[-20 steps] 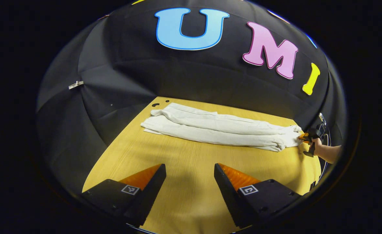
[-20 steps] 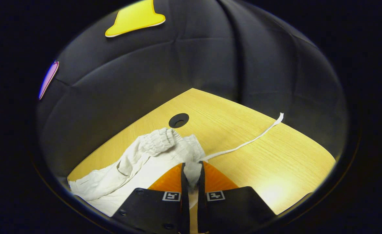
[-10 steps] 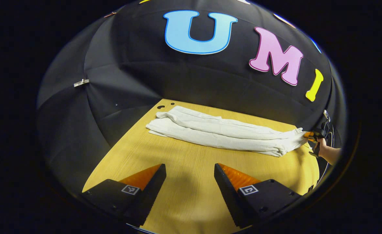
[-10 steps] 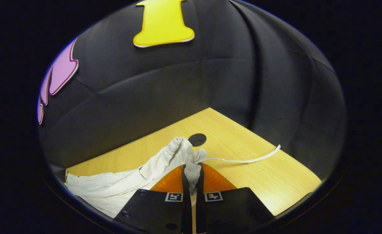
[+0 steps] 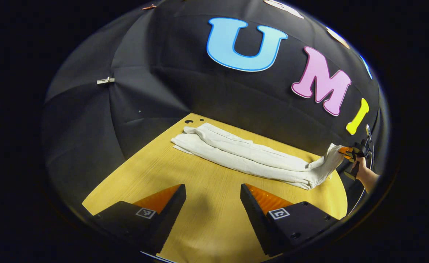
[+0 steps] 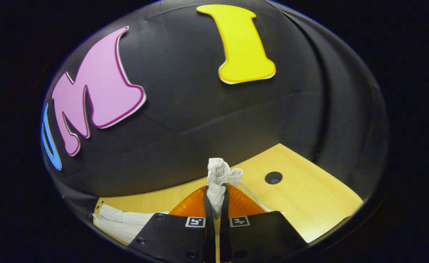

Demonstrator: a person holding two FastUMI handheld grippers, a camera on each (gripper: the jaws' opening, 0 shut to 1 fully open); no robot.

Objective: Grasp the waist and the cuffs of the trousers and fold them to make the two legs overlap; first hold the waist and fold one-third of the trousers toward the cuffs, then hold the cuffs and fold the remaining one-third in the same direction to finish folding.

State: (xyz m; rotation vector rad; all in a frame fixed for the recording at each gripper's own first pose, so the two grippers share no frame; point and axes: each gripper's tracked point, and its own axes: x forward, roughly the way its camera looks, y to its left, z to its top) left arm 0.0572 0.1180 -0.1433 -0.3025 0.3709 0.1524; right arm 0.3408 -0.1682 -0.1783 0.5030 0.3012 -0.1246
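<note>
- Now the right gripper (image 6: pixel 214 204) has the gathered waist (image 6: pixel 218 173) of the trousers (image 5: pixel 251 157) off the bench (image 5: pixel 207 219); a second ago that bunch lay low against the wood, and half a second ago it was only starting to come up.
- Its jaws are clenched on the waistband fabric, which pokes up between them in the right gripper view, with the drawstring (image 6: pixel 251 197) now draped down over the gripper rather than trailing out across the bench.
- Seen from the left gripper view, the right gripper (image 5: pixel 347 151) and the hand (image 5: pixel 364 175) holding it sit at the bench's far right edge, and the waist end now slopes upward to them while the two overlapped legs lie flat along the back edge, cuffs (image 5: pixel 188 135) near the back left corner.
- Meanwhile the left gripper (image 5: pixel 213 193) hangs over the front of the bench, well apart from the trousers, jaws released and holding nothing; its view has swung a little, so the cloth sits more to the right than before.
- By my reading, the leg overlap is done and the first third-fold is just beginning: the lifted waist must next be carried toward the cuffs.
- One risk I would judge: a single pinch point lets the waistband bunch, so the fold may land narrow or skewed.
</note>
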